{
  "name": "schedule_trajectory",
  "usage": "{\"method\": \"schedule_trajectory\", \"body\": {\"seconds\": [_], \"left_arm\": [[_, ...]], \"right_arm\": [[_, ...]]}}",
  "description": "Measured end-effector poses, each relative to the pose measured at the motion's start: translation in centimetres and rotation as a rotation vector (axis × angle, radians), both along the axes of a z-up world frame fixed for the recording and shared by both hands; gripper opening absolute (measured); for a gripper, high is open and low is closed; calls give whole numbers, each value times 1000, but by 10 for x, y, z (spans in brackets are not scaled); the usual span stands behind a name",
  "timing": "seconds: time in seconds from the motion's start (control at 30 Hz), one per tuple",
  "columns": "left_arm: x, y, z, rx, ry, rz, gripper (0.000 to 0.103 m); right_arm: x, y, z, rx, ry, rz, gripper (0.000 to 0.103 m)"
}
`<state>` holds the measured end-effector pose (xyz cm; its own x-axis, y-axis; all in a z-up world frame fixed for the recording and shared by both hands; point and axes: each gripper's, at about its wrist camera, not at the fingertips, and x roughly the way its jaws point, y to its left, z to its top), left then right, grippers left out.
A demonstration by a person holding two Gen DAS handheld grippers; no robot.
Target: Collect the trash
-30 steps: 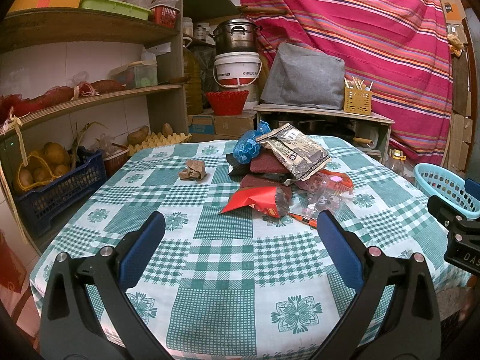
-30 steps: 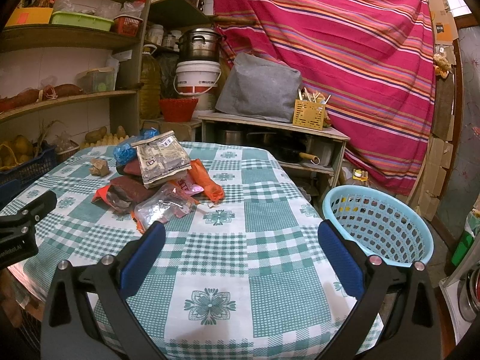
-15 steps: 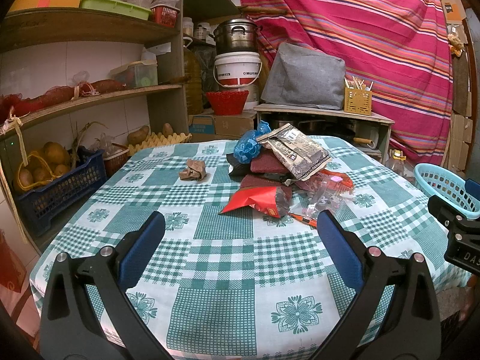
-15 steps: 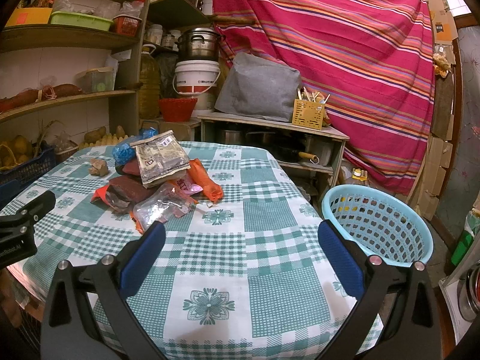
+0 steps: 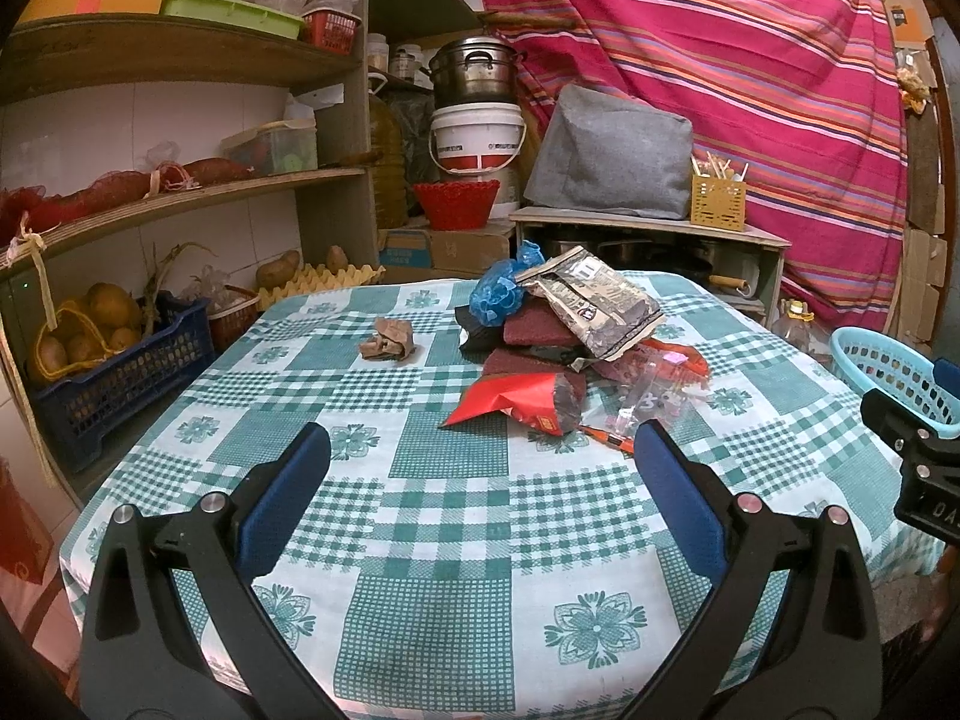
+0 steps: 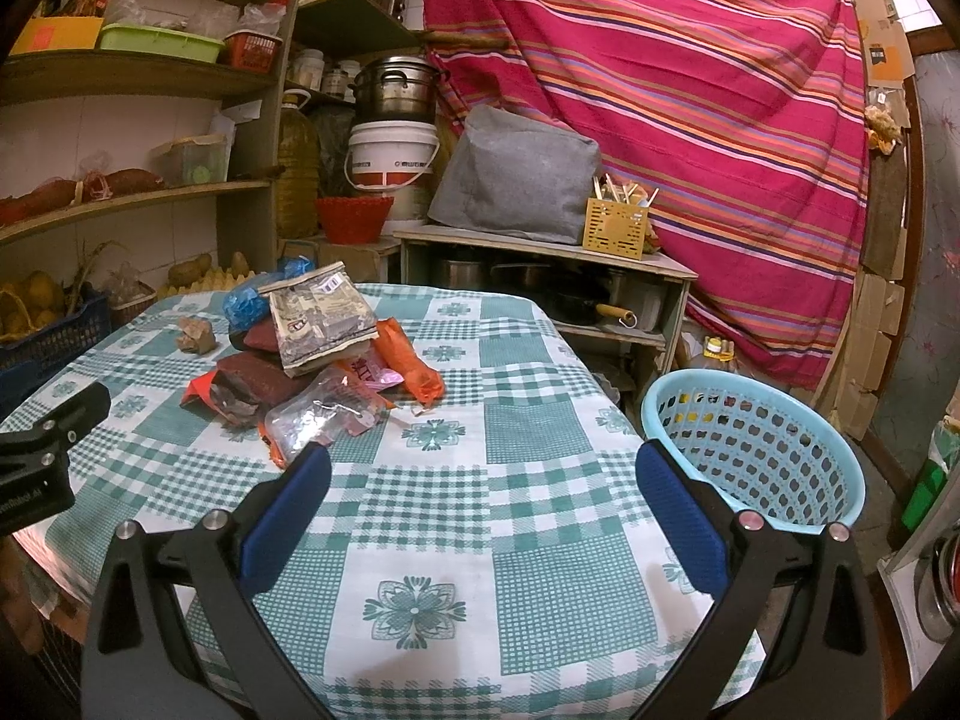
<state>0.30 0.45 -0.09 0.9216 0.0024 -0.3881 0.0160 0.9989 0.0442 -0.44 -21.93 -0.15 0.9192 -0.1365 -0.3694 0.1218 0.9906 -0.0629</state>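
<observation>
A heap of wrappers (image 5: 558, 336) lies mid-table: a grey printed pouch (image 5: 594, 300), a blue crumpled bag (image 5: 498, 294), a red snack packet (image 5: 516, 402) and a clear plastic bag (image 6: 312, 420). A crumpled brown paper (image 5: 387, 341) sits apart to the left of the heap. My left gripper (image 5: 480, 456) hovers open over the near table edge, short of the heap. My right gripper (image 6: 480, 474) is open too, with the heap (image 6: 312, 354) ahead on its left. A light blue basket (image 6: 750, 450) stands at the table's right edge.
The table wears a green checked cloth (image 5: 444, 540). Wooden shelves (image 5: 180, 198) with crates of produce run along the left. Behind the table stand a low wooden stand (image 6: 540, 240) with a grey cushion, a white bucket (image 5: 480, 138) and a striped red curtain (image 6: 690, 90).
</observation>
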Motion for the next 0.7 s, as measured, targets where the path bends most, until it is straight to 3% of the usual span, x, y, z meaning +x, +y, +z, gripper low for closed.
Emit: {"method": "schedule_trajectory", "body": {"seconds": [0.7], "left_arm": [[0, 4, -3, -5, 2, 2, 98]], "right_arm": [[4, -6, -2, 1, 0, -7, 99]]}}
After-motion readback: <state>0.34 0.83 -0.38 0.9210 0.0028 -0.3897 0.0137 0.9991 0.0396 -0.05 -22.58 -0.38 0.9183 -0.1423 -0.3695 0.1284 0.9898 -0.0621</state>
